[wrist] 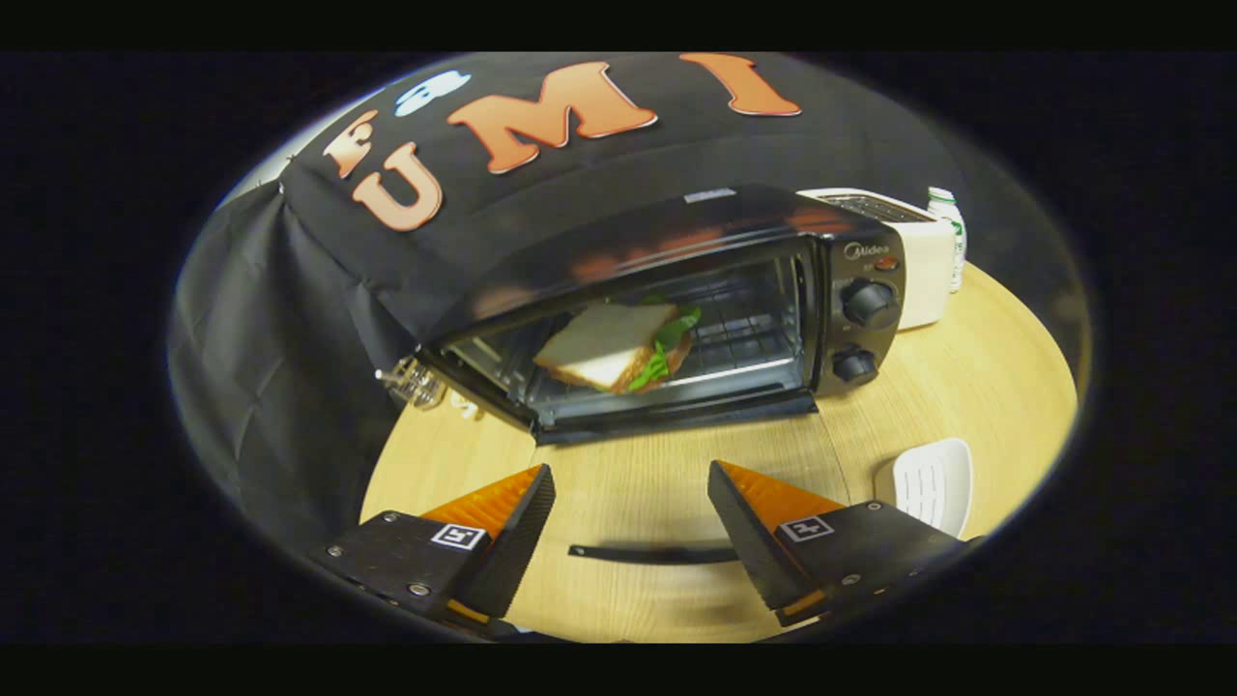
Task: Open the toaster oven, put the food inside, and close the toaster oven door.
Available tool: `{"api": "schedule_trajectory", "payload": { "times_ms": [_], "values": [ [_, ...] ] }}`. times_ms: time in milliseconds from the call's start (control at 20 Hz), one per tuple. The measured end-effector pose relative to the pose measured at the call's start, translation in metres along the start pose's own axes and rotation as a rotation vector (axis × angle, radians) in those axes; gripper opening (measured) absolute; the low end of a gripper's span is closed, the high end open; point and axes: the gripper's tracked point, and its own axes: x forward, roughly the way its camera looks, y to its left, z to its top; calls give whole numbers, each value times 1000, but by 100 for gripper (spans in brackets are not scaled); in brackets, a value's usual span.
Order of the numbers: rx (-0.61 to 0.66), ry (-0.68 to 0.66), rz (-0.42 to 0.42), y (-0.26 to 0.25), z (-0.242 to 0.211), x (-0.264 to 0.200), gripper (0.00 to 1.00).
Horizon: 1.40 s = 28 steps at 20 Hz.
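Hovering low over the wooden bench, tongs spread wide and gripping nothing, bare wood between the two fingers. Straight ahead, well beyond the fingertips: black toaster oven, door seemingly dropped open, dark flat strip along the base at the front, though hard to be sure. Sandwich already inside on the wire rack, white bread tilted, green leaf poking out the right side. Two knobs stacked on the oven's right panel. White toaster tucked just behind that side, small bottle next to it. White slotted plate sitting on the bench off beside the right finger.
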Motion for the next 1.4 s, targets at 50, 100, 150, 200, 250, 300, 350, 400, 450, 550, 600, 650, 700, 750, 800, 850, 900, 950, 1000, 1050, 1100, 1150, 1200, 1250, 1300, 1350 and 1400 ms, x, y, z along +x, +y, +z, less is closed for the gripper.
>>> {"api": "schedule_trajectory", "payload": {
  "times_ms": [50, 100, 150, 200, 250, 300, 350, 400, 450, 550, 600, 650, 700, 750, 800, 850, 900, 950, 1000, 1050, 1100, 1150, 1200, 1250, 1300, 1350, 1400],
  "values": [
    [-20, 20, 3, 1, -7, -4, 95],
    [-38, 36, 5, 2, -15, -12, 95],
    [-56, 58, 17, 9, -19, -21, 95],
    [-74, 79, 21, 10, -31, -27, 95],
    [-88, 100, 16, 7, -42, -31, 95],
    [-90, 130, 18, 4, -55, -33, 95],
    [-90, 173, 23, 2, -69, -34, 94],
    [-89, 210, 19, 0, -84, -33, 95],
    [-85, 228, 18, -6, -96, -29, 95],
    [-102, 240, 7, -9, -104, -18, 95],
    [-120, 247, -7, -13, -108, -12, 95],
    [-137, 254, -25, -17, -110, -6, 95],
    [-154, 272, -58, -22, -114, 1, 95],
    [-164, 313, -100, -29, -120, 4, 95],
    [-168, 333, -109, -27, -123, 6, 95],
    [-173, 330, -113, -23, -121, 11, 95],
    [-187, 324, -111, -19, -118, 16, 95],
    [-202, 321, -119, -17, -116, 21, 95],
    [-209, 343, -131, -17, -120, 24, 95],
    [-205, 357, -129, -15, -121, 25, 95],
    [-195, 366, -129, -12, -121, 27, 95],
    [-196, 374, -130, -11, -121, 27, 95],
    [-215, 383, -126, -11, -121, 25, 95],
    [-234, 377, -117, -10, -119, 23, 95],
    [-249, 364, -99, -6, -116, 22, 94],
    [-259, 343, -78, 0, -108, 21, 92],
    [-269, 319, -65, 4, -100, 17, 91]
  ]
}}
